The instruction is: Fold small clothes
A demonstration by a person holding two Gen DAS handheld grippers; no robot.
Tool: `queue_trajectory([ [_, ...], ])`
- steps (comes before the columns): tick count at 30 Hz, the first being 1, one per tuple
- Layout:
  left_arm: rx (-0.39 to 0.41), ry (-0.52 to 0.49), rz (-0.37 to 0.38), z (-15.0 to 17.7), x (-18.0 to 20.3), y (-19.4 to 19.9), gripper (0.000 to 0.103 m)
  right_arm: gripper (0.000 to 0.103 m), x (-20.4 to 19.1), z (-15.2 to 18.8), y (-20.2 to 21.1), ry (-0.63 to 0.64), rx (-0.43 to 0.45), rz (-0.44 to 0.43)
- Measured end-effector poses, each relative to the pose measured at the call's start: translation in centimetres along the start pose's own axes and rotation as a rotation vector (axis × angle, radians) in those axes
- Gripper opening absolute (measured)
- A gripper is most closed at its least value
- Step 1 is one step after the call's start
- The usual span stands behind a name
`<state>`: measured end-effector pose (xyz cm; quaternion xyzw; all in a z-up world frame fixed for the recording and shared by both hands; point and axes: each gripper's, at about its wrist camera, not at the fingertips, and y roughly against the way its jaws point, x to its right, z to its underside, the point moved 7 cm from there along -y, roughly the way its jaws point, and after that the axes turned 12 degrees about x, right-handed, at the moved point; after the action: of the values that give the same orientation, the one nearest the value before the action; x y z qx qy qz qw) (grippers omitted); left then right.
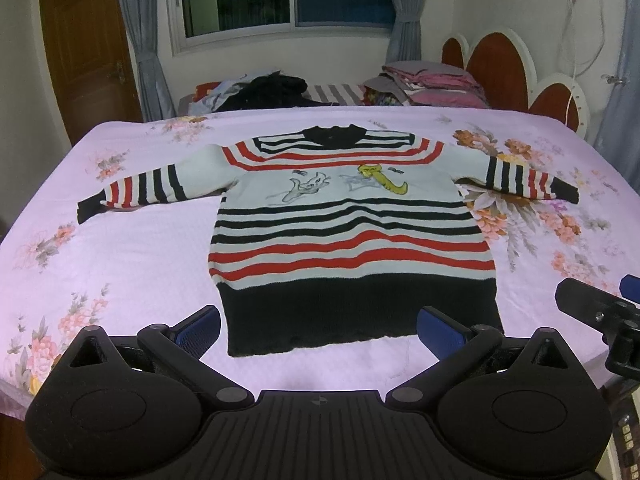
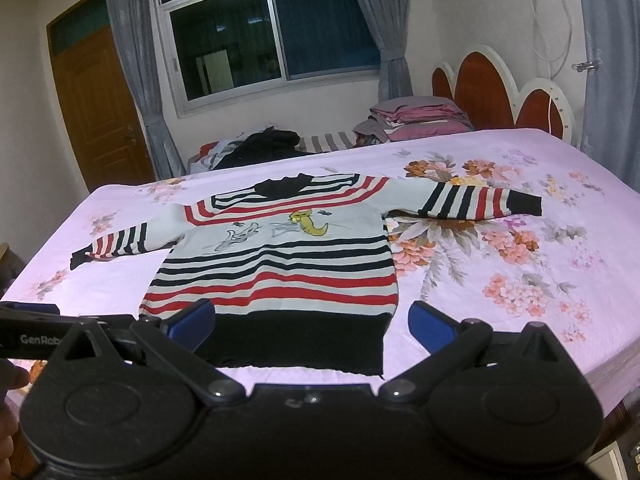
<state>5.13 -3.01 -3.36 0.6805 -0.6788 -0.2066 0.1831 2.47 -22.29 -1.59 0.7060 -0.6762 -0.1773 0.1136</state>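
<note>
A small striped sweater point(image 1: 344, 232), white with red and black bands, a black hem and cartoon figures on the chest, lies flat on the bed with both sleeves spread out. It also shows in the right wrist view point(image 2: 280, 272). My left gripper point(image 1: 318, 330) is open and empty, just in front of the black hem. My right gripper point(image 2: 312, 322) is open and empty, near the hem's right half. The right gripper shows at the right edge of the left wrist view point(image 1: 600, 308). The left gripper shows at the left edge of the right wrist view point(image 2: 32, 332).
The bed has a pink floral sheet point(image 1: 132, 264). A heap of dark clothes point(image 1: 272, 90) and a stack of folded bedding point(image 1: 432, 82) lie on a second bed behind. A red and white headboard point(image 1: 504, 68) stands at the right; a wooden door point(image 1: 84, 56) is at the left.
</note>
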Motion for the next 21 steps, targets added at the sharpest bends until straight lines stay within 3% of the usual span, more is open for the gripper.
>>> queue_trajectory([
  [21, -0.047, -0.012, 0.003, -2.3, -0.7, -6.6, 0.103, 0.103, 2.0, -0.8, -6.6, -0.006, -0.046, 0.098],
])
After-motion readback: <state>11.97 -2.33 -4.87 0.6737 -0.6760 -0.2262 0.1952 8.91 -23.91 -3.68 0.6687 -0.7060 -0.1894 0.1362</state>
